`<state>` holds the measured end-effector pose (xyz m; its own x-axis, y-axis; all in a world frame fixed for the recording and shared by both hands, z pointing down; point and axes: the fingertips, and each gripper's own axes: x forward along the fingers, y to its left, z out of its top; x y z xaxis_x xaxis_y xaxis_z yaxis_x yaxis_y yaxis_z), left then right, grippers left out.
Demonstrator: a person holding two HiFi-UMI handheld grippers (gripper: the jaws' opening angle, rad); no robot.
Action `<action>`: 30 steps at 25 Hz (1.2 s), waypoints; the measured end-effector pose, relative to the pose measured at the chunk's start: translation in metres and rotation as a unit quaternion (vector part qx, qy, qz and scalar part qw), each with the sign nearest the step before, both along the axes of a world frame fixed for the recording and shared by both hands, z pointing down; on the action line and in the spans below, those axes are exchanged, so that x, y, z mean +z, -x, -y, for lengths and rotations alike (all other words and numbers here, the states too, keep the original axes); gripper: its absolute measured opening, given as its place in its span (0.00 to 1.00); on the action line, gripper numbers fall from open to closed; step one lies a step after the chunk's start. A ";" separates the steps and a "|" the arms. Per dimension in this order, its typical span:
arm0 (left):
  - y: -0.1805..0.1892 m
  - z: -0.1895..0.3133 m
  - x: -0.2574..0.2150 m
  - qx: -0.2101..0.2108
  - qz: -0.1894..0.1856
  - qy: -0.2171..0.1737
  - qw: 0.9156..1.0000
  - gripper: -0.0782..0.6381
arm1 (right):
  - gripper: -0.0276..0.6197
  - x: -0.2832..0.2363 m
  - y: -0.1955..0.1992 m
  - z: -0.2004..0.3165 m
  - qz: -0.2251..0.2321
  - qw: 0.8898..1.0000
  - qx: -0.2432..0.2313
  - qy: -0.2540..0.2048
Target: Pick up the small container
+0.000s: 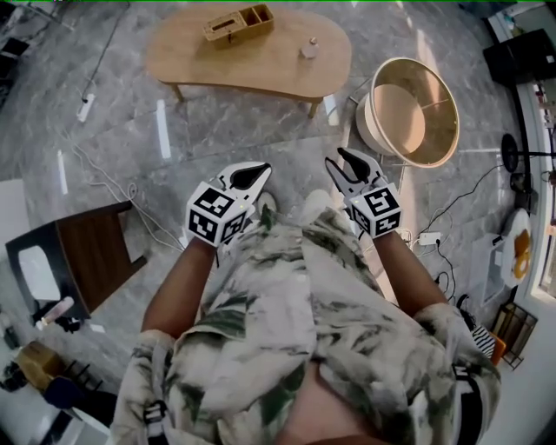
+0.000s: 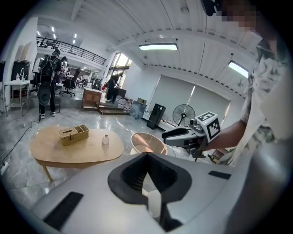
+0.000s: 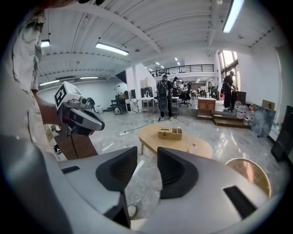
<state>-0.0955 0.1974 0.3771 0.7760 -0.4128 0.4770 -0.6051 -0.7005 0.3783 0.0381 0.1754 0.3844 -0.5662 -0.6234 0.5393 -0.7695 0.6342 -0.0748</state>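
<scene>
A wooden table (image 1: 261, 68) bears a compartment box (image 1: 239, 24) and small container (image 1: 309, 48).

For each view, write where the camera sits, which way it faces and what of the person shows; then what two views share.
Head view: on the head, facing steeply down at the floor; shows shirt, forearms, left hand-held gripper and right hand-held gripper.
Left gripper view: on that hand-held gripper, facing along its shut jaws toward the table; right forearm shows.
Right gripper view: on that hand-held gripper, facing along its open, empty jaws toward the table; left arm shows.
Shared: both gripper views show the table with its box.
</scene>
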 end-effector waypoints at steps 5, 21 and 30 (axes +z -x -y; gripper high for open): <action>0.008 0.034 0.000 -0.014 -0.013 0.001 1.000 0.14 | 0.28 0.006 0.005 0.038 -0.011 1.000 -0.005 0.004; -0.026 0.206 0.022 -0.075 0.033 0.031 0.996 0.14 | 0.28 0.057 -0.037 0.246 -0.021 0.997 -0.070 0.015; -0.084 0.299 0.050 -0.067 0.049 0.065 0.994 0.14 | 0.28 0.112 -0.066 0.344 -0.039 0.991 -0.114 0.050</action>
